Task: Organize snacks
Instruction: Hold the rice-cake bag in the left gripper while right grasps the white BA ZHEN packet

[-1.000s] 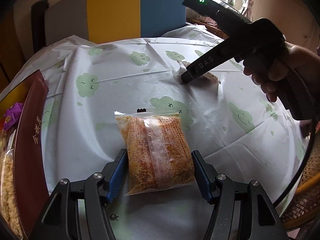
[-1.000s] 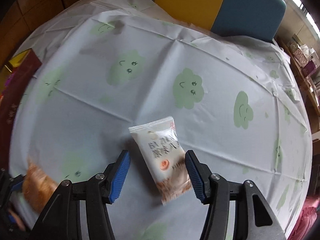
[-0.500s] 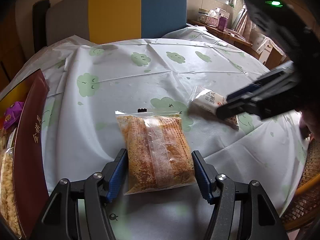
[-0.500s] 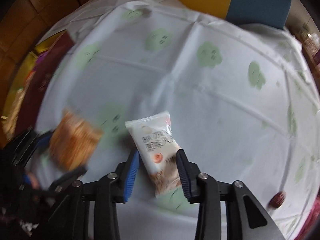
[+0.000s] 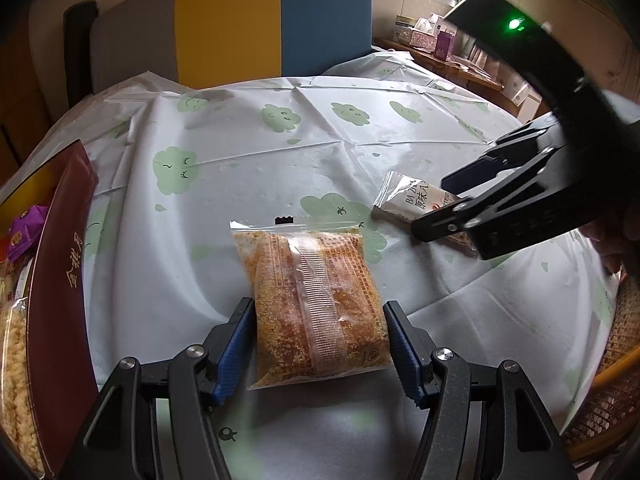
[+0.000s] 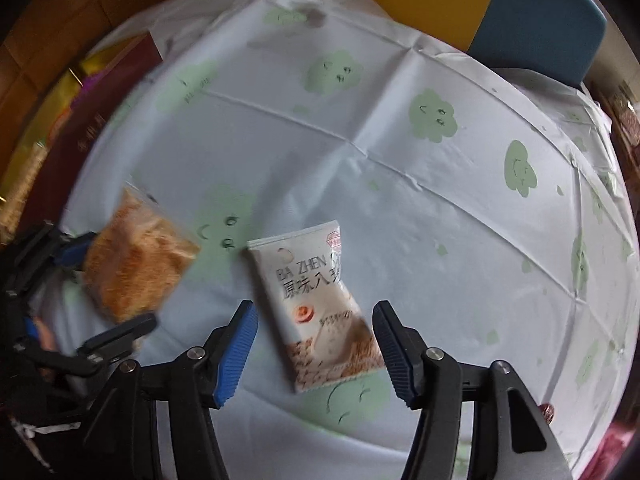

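Straddling the orange packet, the left gripper has its blue pads on either side of the packet's near end. A thin gap shows at each pad, so the jaws are released, not clenched; the packet lies flat on the tablecloth, its clear sealed edge pointing away from the gripper.

The right gripper points steeply down over the white packet. Its jaws are opening, with the packet's lower half between them. Neither pad touches the wrapper; cloth shows on both sides. The packet lies flat and slightly askew, printed face up, its grain-pattern end nearest the gripper.

In the left wrist view the right gripper comes in from the right, a green light on its body, its finger tips over the white packet. Part of a hand shows at the frame edge behind it. The two packets lie near each other, apart, the white one to the right of the orange.

At the far left a dark red box with gold characters stands on the table edge. Pale puffed snacks and a purple wrapper are visible inside it. The cloth is white with green smiling clouds and sharp fold creases. Beyond the table stands a chair back in grey, yellow and blue panels.
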`<control>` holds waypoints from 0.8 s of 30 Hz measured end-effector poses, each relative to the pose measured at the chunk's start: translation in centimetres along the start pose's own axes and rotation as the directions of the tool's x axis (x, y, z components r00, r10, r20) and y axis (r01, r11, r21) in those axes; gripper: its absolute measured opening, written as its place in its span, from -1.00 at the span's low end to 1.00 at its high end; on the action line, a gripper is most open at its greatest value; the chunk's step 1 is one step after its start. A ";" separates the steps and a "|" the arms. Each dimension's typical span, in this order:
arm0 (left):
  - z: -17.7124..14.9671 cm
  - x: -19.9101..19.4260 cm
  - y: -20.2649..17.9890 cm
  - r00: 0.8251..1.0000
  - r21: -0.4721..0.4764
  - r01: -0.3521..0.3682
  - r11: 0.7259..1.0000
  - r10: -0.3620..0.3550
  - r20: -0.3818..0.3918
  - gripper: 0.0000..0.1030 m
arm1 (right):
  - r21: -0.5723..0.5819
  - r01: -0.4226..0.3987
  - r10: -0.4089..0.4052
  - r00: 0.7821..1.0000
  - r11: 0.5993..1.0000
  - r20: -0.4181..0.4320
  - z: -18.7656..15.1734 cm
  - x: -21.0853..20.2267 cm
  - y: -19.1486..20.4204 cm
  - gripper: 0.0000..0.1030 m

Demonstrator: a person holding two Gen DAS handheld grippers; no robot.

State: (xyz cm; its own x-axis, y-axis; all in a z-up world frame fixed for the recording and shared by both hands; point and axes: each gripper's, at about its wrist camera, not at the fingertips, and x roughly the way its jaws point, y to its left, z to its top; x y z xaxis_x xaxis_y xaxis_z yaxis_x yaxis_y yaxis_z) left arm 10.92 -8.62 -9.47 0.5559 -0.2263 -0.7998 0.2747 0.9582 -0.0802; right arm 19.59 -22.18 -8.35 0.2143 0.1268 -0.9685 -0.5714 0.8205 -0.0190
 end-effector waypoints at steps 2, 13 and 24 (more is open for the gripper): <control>0.0 0.0 0.0 1.000 0.001 0.001 1.000 -0.001 0.000 0.26 | -0.006 0.003 -0.003 1.000 1.000 -0.003 0.5 0.7 0.4 -0.13; -0.2 -0.1 -0.3 1.000 -0.002 -0.022 1.000 0.022 0.006 0.23 | 0.065 0.017 -0.018 1.000 0.998 0.008 -1.9 0.5 3.0 -0.26; -0.1 -0.9 0.2 0.999 -0.044 -0.041 0.998 0.041 -0.003 0.12 | 0.054 -0.001 -0.001 1.000 0.999 0.029 -3.6 1.0 1.3 -0.23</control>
State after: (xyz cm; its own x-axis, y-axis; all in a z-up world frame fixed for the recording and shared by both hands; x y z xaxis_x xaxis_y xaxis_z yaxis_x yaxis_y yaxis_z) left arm 10.44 -8.19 -8.84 0.5645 -0.1868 -0.8040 0.2172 0.9733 -0.0737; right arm 16.27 -22.99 -10.25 0.2375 0.1420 -0.9610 -0.5283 0.8491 -0.0051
